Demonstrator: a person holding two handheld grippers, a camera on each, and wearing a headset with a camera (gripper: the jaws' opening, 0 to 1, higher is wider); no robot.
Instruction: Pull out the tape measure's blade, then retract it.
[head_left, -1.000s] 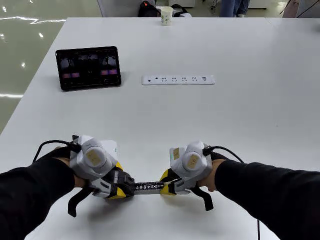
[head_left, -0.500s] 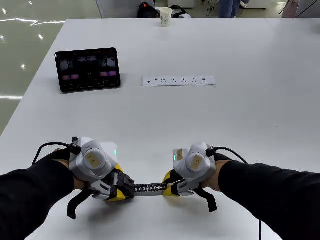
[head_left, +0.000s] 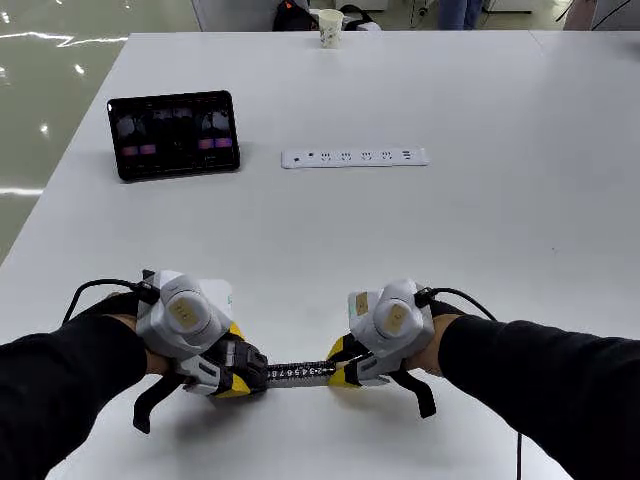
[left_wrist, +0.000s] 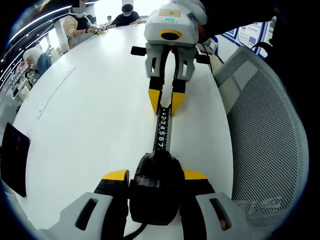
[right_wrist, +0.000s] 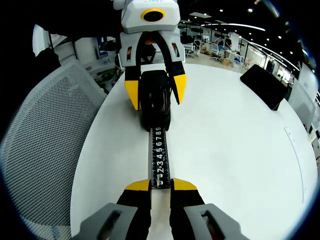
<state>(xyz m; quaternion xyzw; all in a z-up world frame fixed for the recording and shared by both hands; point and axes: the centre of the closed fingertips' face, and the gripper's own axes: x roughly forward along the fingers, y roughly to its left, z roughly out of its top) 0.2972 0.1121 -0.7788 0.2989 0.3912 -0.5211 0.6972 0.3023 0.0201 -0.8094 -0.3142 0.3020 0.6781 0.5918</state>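
Got my left gripper (left_wrist: 155, 176) clamped on the tape measure (right_wrist: 154, 97) at the near table (head_left: 400, 250) edge and my right gripper (right_wrist: 160, 185) pinching the blade (right_wrist: 158, 155) tip, so I'd pull straight and level, no twisting.

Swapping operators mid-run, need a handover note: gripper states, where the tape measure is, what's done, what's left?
Left gripper: jaws shut on the tape measure case, near the front edge of the table.
Right gripper: jaws shut on the tip of the blade.
Done: the blade is out a short stretch, straight between the two grippers, marks up to 9 readable.
Left: pull further if a longer draw is wanted, then let the blade retract into the case.
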